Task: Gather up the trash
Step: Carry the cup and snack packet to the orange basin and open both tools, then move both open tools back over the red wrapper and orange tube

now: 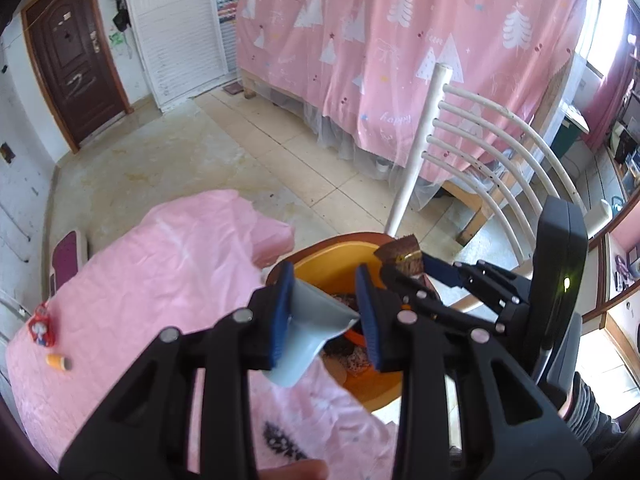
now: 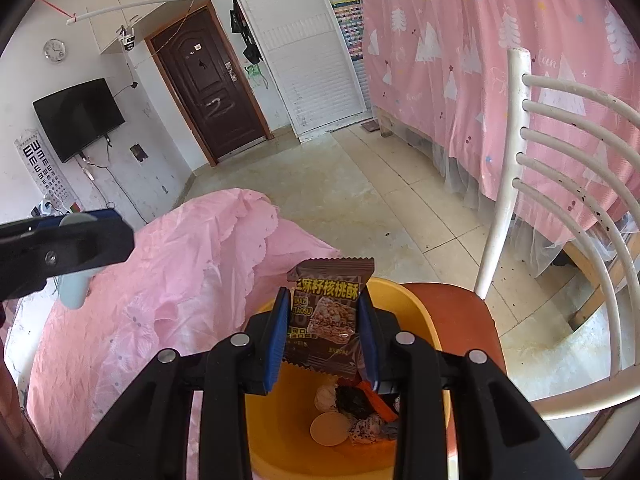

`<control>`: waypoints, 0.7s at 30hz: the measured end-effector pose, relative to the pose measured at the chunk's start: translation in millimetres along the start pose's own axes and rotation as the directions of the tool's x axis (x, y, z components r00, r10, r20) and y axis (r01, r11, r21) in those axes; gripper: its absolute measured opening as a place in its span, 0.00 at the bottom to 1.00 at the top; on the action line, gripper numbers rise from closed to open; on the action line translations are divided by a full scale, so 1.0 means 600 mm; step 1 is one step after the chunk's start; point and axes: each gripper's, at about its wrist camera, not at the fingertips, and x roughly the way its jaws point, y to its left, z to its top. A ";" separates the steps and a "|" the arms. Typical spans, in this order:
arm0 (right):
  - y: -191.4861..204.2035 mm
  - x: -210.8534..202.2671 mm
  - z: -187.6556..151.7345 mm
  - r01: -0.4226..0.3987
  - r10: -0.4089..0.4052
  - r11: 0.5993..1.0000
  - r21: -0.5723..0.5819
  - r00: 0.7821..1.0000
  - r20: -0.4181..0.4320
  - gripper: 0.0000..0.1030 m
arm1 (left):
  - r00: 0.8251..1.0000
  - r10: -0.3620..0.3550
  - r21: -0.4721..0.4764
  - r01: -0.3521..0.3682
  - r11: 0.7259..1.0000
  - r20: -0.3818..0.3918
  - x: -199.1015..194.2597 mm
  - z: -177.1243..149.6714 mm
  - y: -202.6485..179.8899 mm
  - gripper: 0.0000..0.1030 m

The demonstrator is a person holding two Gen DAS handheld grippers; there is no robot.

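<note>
My left gripper (image 1: 326,312) is shut on a flattened grey paper cup (image 1: 308,340) and holds it over the near edge of an orange bin (image 1: 384,392). My right gripper (image 2: 324,336) is shut on a brown snack wrapper (image 2: 326,316) and holds it above the same orange bin (image 2: 420,316), which has several pieces of trash inside. In the left wrist view the right gripper (image 1: 404,268) shows at the right with the wrapper (image 1: 402,258). In the right wrist view the left gripper (image 2: 100,236) shows at the left edge with the cup (image 2: 74,284).
The bin stands on a red-seated chair (image 2: 472,320) with a white slatted back (image 1: 492,176). A table under a pink cloth (image 1: 160,280) holds a small red packet (image 1: 41,326) and an orange stub (image 1: 59,361). A bed with a pink cover (image 1: 400,52) stands behind.
</note>
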 end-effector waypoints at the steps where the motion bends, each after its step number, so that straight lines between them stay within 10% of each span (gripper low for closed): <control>1: -0.002 0.001 -0.001 0.004 -0.004 1.000 -0.002 1.000 0.000 0.21 | 1.000 0.000 0.002 0.000 1.000 -0.003 0.004 0.005 -0.004 0.29; 5: -0.007 0.003 -0.005 0.011 -0.011 1.000 -0.001 1.000 -0.009 0.22 | 1.000 -0.014 0.001 0.014 1.000 -0.019 0.019 0.017 -0.011 0.32; 8: -0.010 0.006 -0.008 0.018 -0.018 1.000 0.001 1.000 -0.022 0.22 | 1.000 -0.019 -0.006 0.019 1.000 -0.013 0.024 0.024 -0.011 0.52; 21: 0.010 0.003 -0.002 0.025 -0.025 1.000 -0.014 0.999 -0.026 0.27 | 1.000 -0.009 -0.014 0.010 1.000 0.021 -0.004 0.019 0.003 0.52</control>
